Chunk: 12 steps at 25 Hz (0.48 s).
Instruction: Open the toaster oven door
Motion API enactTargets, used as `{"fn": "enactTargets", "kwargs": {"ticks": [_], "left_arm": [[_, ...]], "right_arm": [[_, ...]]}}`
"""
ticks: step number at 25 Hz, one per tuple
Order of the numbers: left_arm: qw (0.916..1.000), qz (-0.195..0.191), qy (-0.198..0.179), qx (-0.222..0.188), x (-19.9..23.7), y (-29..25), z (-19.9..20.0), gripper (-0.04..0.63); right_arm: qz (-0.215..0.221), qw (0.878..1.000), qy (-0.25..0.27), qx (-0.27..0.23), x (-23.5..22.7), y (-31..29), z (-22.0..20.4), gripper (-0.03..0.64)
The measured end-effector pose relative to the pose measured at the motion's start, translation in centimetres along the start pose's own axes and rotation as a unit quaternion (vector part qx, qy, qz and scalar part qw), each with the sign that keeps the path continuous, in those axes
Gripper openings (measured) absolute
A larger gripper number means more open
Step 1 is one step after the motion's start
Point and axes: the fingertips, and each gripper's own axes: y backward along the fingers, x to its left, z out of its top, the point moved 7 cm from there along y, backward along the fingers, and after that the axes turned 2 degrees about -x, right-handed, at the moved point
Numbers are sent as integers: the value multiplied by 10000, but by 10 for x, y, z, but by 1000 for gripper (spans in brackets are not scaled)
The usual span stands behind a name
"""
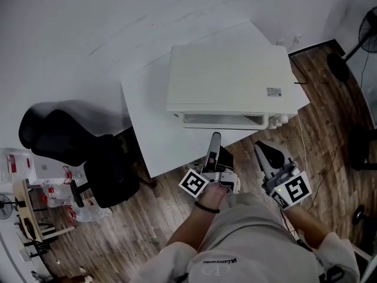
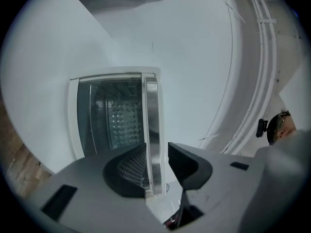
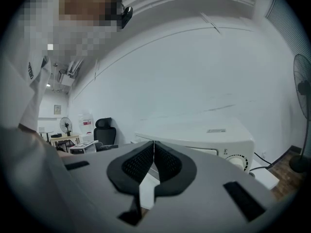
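Oven (image 1: 230, 75) sits on the white bench (image 1: 150, 128), door (image 2: 109, 113) shut. Left gripper (image 2: 156, 148) jaws are wide around the shiny handle (image 2: 150, 110). Right gripper (image 3: 154, 152) jaws are closed, empty. Handle looks hard and slippery; grab its middle.

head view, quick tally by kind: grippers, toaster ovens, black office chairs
grippers: 2, the left gripper and the right gripper
toaster oven: 1
black office chair: 1
total: 4
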Motion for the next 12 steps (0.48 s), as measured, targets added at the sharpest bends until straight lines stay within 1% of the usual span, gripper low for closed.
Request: {"fn": "enactTargets", "kwargs": {"ticks": [3, 6, 12], "left_arm": [[10000, -3, 17, 6, 5, -6, 1, 133], [10000, -24, 43, -83, 9, -11, 4, 138], [9999, -54, 93, -101, 10, -25, 4, 138]], "right_arm": [[2, 10000, -17, 82, -1, -7, -5, 17], [41, 9999, -65, 140, 0, -16, -8, 17], [55, 9999, -84, 111, 2, -26, -8, 17]]}}
